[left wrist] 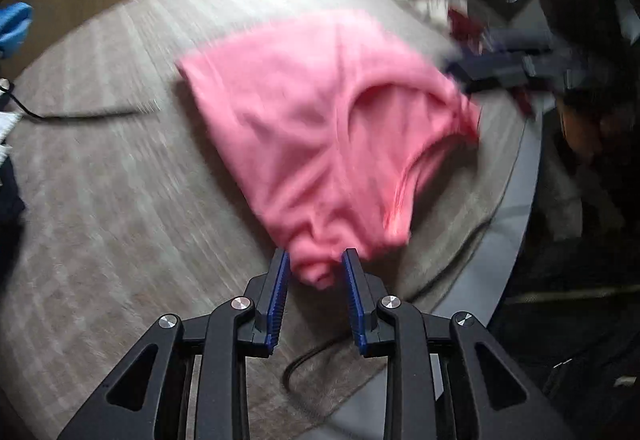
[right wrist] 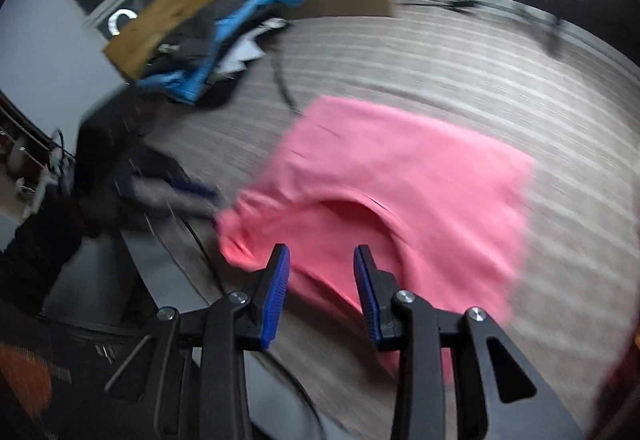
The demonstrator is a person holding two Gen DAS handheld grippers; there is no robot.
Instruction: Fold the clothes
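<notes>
On table: my left gripper [left wrist: 315, 272] clamps pink shirt [left wrist: 320, 127] corner
Right gripper [right wrist: 322, 276]: jaws apart — empty
Risk: one-handed drag — fold bunches

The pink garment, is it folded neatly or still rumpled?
Rumpled, not neatly folded. The pink garment lies partly doubled over on the striped surface, with wrinkles and one bunched corner between the left tool's pads.

Pink garment [right wrist: 400, 191] on striped surface [right wrist: 500, 79] — right gripper [right wrist: 322, 260] jaws apart above it
</notes>
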